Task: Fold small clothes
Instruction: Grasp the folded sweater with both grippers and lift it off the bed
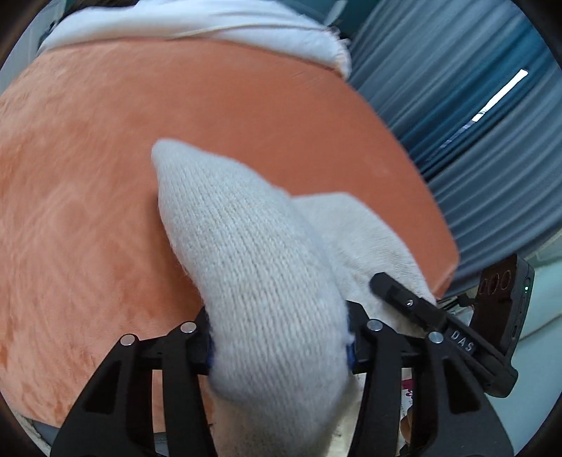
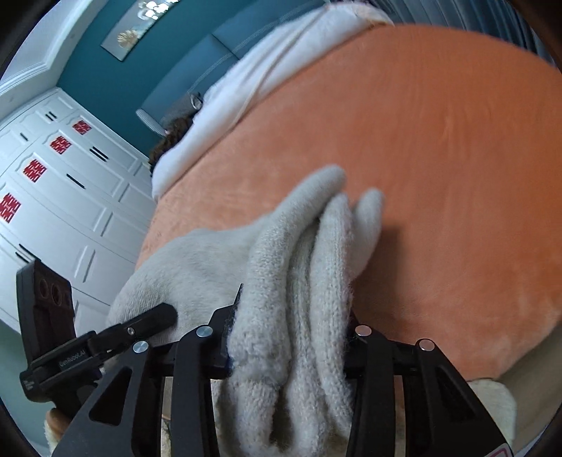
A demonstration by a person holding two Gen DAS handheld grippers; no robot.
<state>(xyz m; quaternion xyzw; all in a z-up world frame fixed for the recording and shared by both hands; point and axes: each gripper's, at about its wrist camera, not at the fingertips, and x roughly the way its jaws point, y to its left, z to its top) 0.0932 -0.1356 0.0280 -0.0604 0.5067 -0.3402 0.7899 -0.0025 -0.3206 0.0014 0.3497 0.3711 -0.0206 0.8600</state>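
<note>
A pale grey knitted garment (image 1: 253,253) hangs between my two grippers above an orange plush bed cover (image 1: 87,175). My left gripper (image 1: 279,346) is shut on one bunched end of it; the knit bulges out past the jaws. My right gripper (image 2: 289,346) is shut on the other end, where the knitted garment (image 2: 305,253) is gathered in several thick folds. The right gripper shows in the left wrist view (image 1: 407,298) close at the right, and the left gripper shows in the right wrist view (image 2: 147,321) at the left. The fingertips are hidden in the fabric.
A white blanket (image 1: 196,24) lies bunched along the far edge of the orange cover (image 2: 439,158). Blue-grey curtains (image 1: 474,123) hang at the right. White wardrobe doors (image 2: 63,197) with red emblems and a teal wall stand at the left.
</note>
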